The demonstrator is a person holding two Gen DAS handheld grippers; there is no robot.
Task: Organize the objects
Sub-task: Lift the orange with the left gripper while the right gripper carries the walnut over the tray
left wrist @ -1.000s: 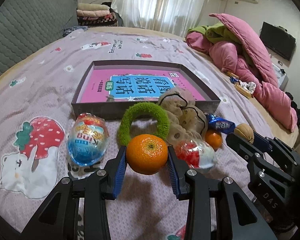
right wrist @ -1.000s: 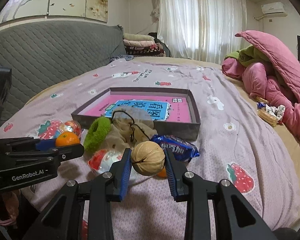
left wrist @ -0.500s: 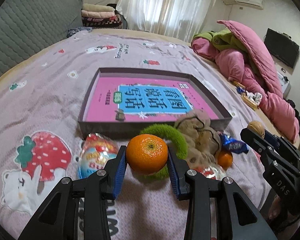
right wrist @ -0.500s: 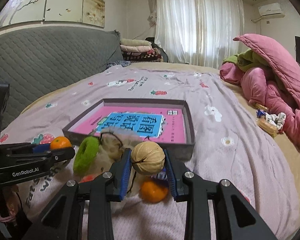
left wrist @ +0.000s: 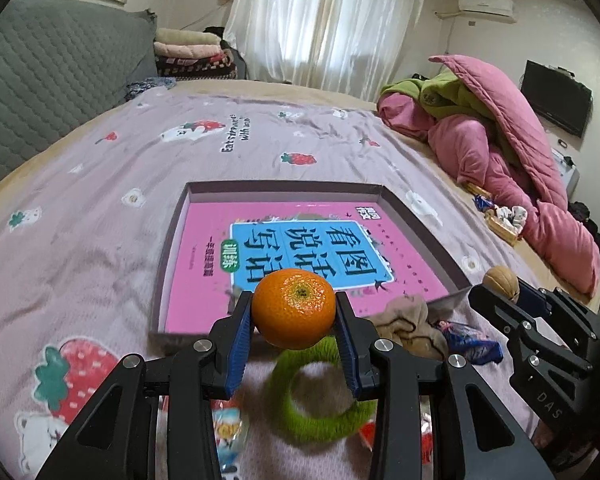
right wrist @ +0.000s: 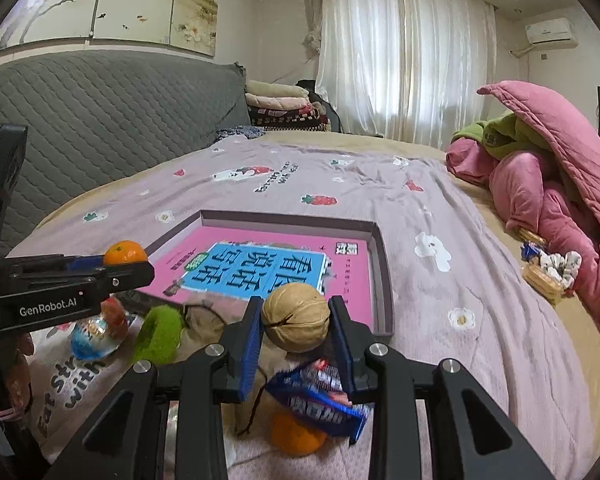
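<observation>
The left gripper [left wrist: 295,316] has its blue-padded fingers [left wrist: 239,342] clenched on a small orange [left wrist: 294,307], one pad on each flank, with the stem dimple turned toward the camera; the right gripper [right wrist: 296,322] has its fingers [right wrist: 249,346] clamped on a walnut [right wrist: 295,317] in the same way, the shell seam running across between the pads. The orange is likely firm but yielding under its peel, light and a little slick, so a hold across its widest part, as here, looks sound; too hard a squeeze could bruise it. The walnut is hard, light and ridged, which should grip well, yet being round it may pop out if the pads sit off its middle. Both fruits hang in the air above the bed [left wrist: 100,200], just in front of the near edge of a shallow grey box [left wrist: 168,248] that holds a pink book [left wrist: 204,280]. From the left wrist the orange sits over the box's near wall; from the right wrist the walnut sits near the box's near right corner. Below the fingers lie a green fuzzy ring [left wrist: 320,404], a crumpled beige cloth pouch [left wrist: 410,320], a blue snack wrapper [right wrist: 320,396] and a second orange [right wrist: 296,436], with a foil-wrapped egg toy [right wrist: 98,330] to the left. A pink quilt [right wrist: 560,184] is heaped well apart at the right.
</observation>
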